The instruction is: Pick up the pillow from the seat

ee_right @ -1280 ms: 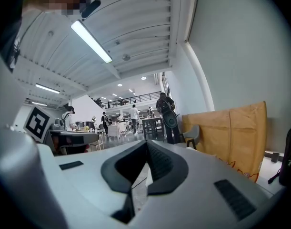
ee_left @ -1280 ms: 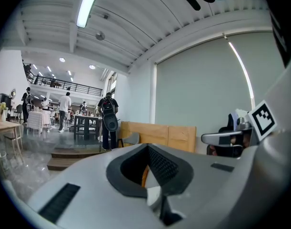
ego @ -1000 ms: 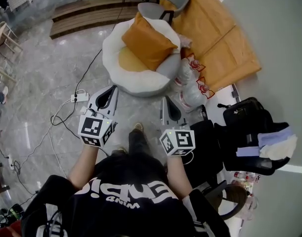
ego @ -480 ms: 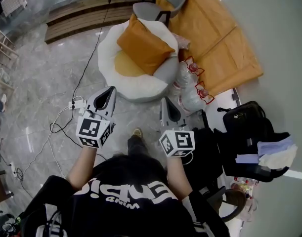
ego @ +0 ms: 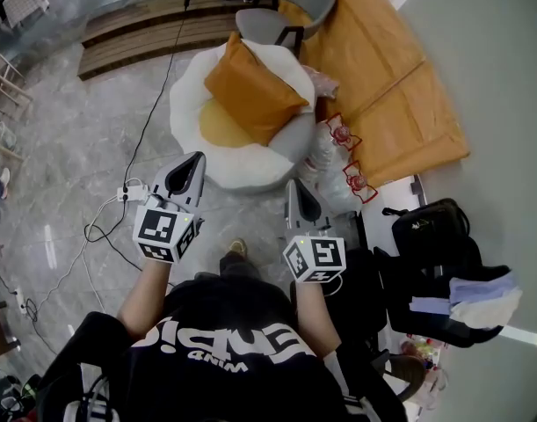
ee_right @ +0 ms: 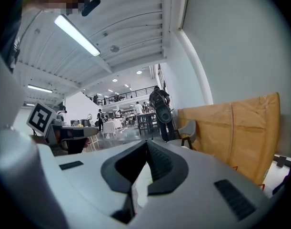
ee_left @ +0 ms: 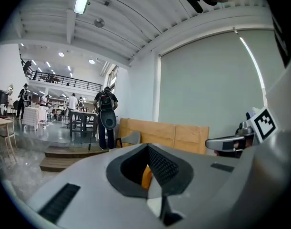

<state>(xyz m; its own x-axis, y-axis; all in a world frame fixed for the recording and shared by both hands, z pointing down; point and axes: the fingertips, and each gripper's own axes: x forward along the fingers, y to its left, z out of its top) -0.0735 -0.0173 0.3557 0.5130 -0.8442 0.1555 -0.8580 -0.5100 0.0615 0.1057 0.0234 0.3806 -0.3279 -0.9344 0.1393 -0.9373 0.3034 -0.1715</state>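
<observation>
- The orange square fabric pillow (ego: 250, 86) lies tilted on the seat. It covers the far right part of the seat, and one corner points toward the grey chair behind.
- The seat (ego: 187, 128) is a round white padded cushion with a yellow-orange centre. It stands on the grey marble floor (ego: 66, 139).
- Nothing holds the pillow. Both grippers are well short of it.
- The left gripper (ego: 196, 158) is grey, with a marker cube at its rear. In the head view its tip points at the near left rim of the seat.
- In the left gripper view, the jaws of the left gripper (ee_left: 147, 149) stand together with nothing between them. An orange sliver shows through the opening below the tips; it is probably the pillow, but the view is too narrow to confirm.
- The right gripper (ego: 294, 185) points at the near right rim of the seat. In the right gripper view, the jaws of the right gripper (ee_right: 146, 143) are also fully together and empty.
- Clear plastic bags with red print (ego: 338, 161) lie on the floor, touching the right side of the seat.
- A grey chair (ego: 281, 16) stands just behind the seat.
- Tan flat panels (ego: 373, 69) lean along the wall at the right.
- A black bag (ego: 431, 227) sits right of the right gripper.
- A white power strip (ego: 127, 192) with cables lies on the floor left of the left gripper.
</observation>
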